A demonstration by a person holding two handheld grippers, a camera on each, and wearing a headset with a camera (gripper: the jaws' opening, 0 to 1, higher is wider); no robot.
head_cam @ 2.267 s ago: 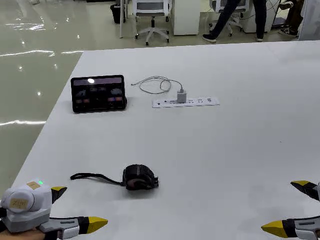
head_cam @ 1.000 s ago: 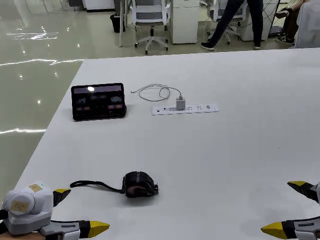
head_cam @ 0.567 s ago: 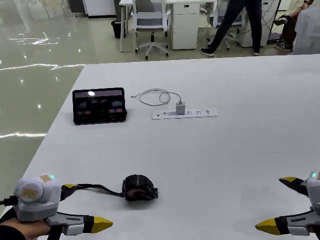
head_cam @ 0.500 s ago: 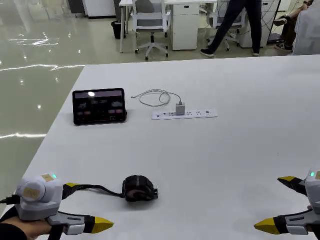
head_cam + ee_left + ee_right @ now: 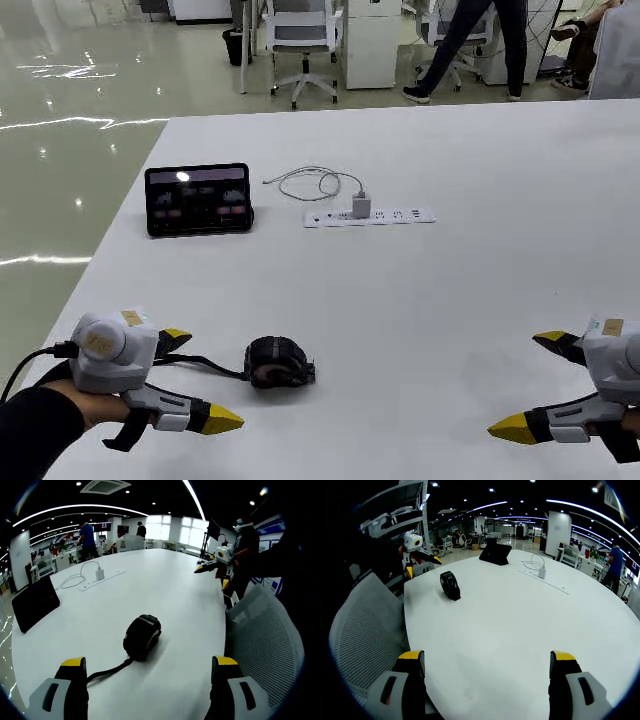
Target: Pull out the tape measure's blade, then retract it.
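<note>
The left gripper (image 5: 203, 377) is held low over the white table (image 5: 450, 300), close to the table's near-left corner. The left edge runs just outside it and the near edge lies just behind it, with shiny floor (image 5: 60, 200) beyond the left edge. Its jaws stand wide apart with nothing between the fingertips. The right gripper (image 5: 527, 384) hovers well apart to the other side, also near the front edge, with its jaws likewise spread wide and empty. Bare tabletop lies between the two grippers and stretches far ahead of the right one. In the left gripper view a grey mesh chair (image 5: 265, 640) stands close against the table edge, off to the right of the jaws. The tape measure (image 5: 278, 361) lies on the table just ahead of the left gripper and slightly to its right. In the left gripper view the tape measure (image 5: 142, 636) sits centred in front of the open jaws, apart from both. It has a black, rounded case, and its black wrist strap (image 5: 200, 364) trails back toward the left gripper's jaws. From the right gripper it lies well off to the left. Far ahead of the left gripper a dark tablet (image 5: 198, 198) is propped near the left edge. Beside the tablet lies a white power strip (image 5: 370, 215) with a charger (image 5: 361, 206) plugged in and a looped cable (image 5: 310, 182).
</note>
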